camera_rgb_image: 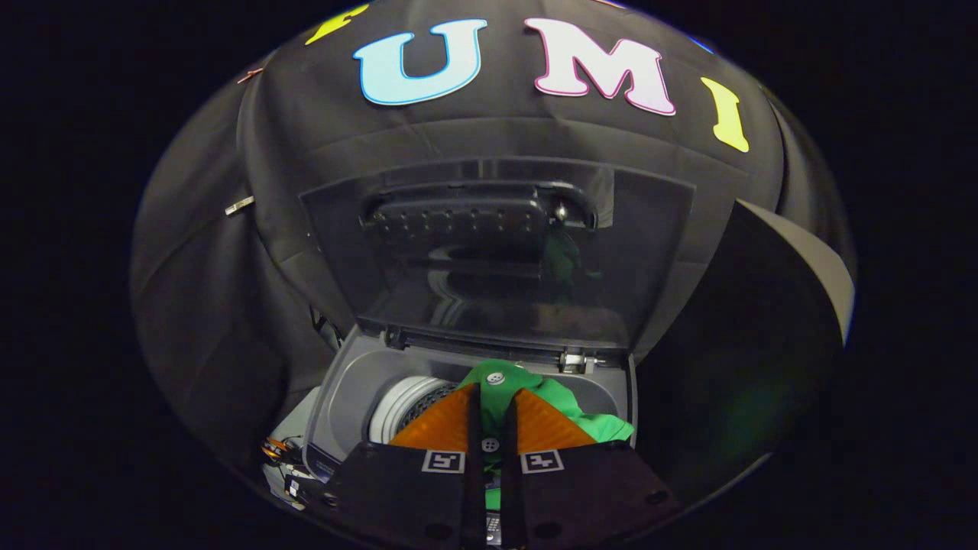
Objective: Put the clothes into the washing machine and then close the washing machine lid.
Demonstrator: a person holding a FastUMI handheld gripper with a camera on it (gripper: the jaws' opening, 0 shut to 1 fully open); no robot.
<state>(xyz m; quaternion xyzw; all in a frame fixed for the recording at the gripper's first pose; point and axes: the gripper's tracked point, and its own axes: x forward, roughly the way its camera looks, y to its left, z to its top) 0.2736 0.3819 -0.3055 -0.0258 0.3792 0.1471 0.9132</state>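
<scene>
On the left, the pale ribbed inner drum [405,409] of the grey top-loading washing machine [344,397] shows inside the open tub, part of it still uncovered; just right of that drum, the tool [490,416] points down into the opening with its two fingers pressed nearly together, pinching a fold of the bright green buttoned garment [558,405]; a strip of the cloth with a button on it runs up the narrow gap between the fingers, and another button sits just beyond their tips; the bulk of the garment spreads to the right, heaped over the right side of the tub and lying close to the grey rim there, so the clothing looks to be at the mouth of the machine rather than settled down in the drum. Above and behind all this, the dark translucent hinged lid [497,252] stands raised against the booth wall, its hinge line running along the back of the tub.

The risk, judged from here: if the fingers let go now, the right-hand heap may stay draped over the rim, because it lies so near the edge; the lid could then come down on cloth and fail to close flush; fabric might also snag between the fingers as they draw away.
</scene>
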